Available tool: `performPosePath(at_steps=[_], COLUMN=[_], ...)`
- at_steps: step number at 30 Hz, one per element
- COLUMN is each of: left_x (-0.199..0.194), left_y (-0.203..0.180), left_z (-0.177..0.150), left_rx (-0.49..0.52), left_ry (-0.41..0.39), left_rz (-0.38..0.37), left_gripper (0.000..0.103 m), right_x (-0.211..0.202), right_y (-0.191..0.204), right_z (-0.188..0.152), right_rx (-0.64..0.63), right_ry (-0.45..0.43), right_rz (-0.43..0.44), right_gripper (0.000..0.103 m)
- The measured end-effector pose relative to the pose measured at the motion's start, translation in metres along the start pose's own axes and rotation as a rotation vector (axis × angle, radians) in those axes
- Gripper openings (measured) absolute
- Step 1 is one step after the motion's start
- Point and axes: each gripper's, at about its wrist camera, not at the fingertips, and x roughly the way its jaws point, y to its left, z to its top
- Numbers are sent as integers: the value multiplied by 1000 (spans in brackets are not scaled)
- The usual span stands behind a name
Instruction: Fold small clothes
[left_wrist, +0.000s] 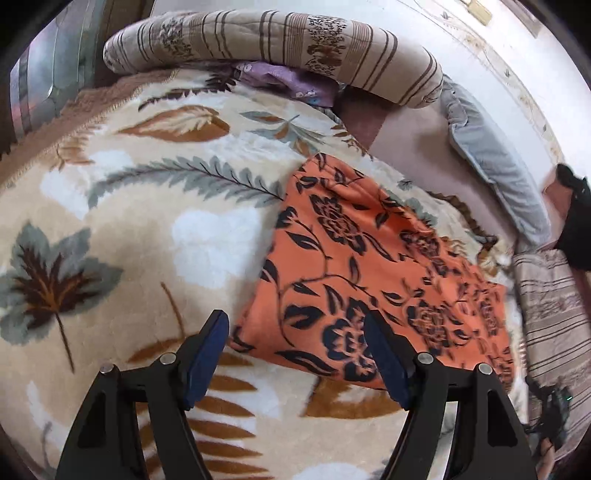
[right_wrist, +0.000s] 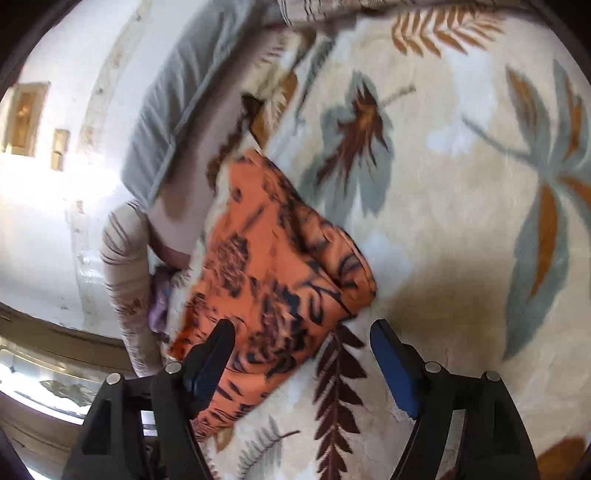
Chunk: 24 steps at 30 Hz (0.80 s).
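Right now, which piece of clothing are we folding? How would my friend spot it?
Look at the big cream blanket with leaf patterns covering the bed. Lying flat on it is the orange cloth. It is the only bright orange thing there, printed with black flowers and vines, unlike the purple cloth nearby.

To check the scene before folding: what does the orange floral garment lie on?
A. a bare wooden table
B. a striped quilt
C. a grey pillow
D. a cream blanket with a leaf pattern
D: the orange floral garment lies flat on the cream leaf-pattern blanket.
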Motion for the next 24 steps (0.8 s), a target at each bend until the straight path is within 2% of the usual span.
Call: performPosePath(at_steps=[2, 5, 7, 10, 12, 14, 17, 18, 19, 20, 22, 24], left_x=[-4, -7, -4, 18, 32, 42, 54, 56, 58, 63, 65, 65], left_y=[-4, -5, 1, 14, 16, 13, 13, 14, 16, 16, 18, 13], left_z=[-9, -27, -33, -36, -30, -19, -4, -1, 1, 5, 8, 11], left_rx=[-9, -36, -86, -199, -208, -186, -204, -213, -215, -202, -212, -190], left_ry=[24, 35, 39, 85, 101, 84, 79, 71, 62, 79, 81, 80], left_rz=[-71, -141, -144, -132, -117, -95, -91, -94, -76, -64, -73, -62], left_gripper=[76, 76, 76, 76, 76, 76, 75, 67, 33, 28, 26, 25], right_x=[-1, 10, 20, 36, 43, 47, 46, 45, 45, 49, 52, 59], right_y=[-2, 4, 8, 0, 0, 6, 9, 10, 12, 13, 7, 3], right_z=[-7, -16, -20, -6, 1, 6, 17, 21, 27, 29, 35, 39], right_rx=[22, -29, -32, 67, 91, 86, 86, 68, 46, 30, 18, 17], right_ry=[17, 76, 76, 46, 18, 3, -50, -66, -65, -54, -26, -5], right_rz=[44, 69, 65, 30, 24, 21, 12, 17, 10, -13, -67, -68], right_gripper=[79, 79, 79, 79, 79, 79, 77, 76, 67, 61, 40, 39])
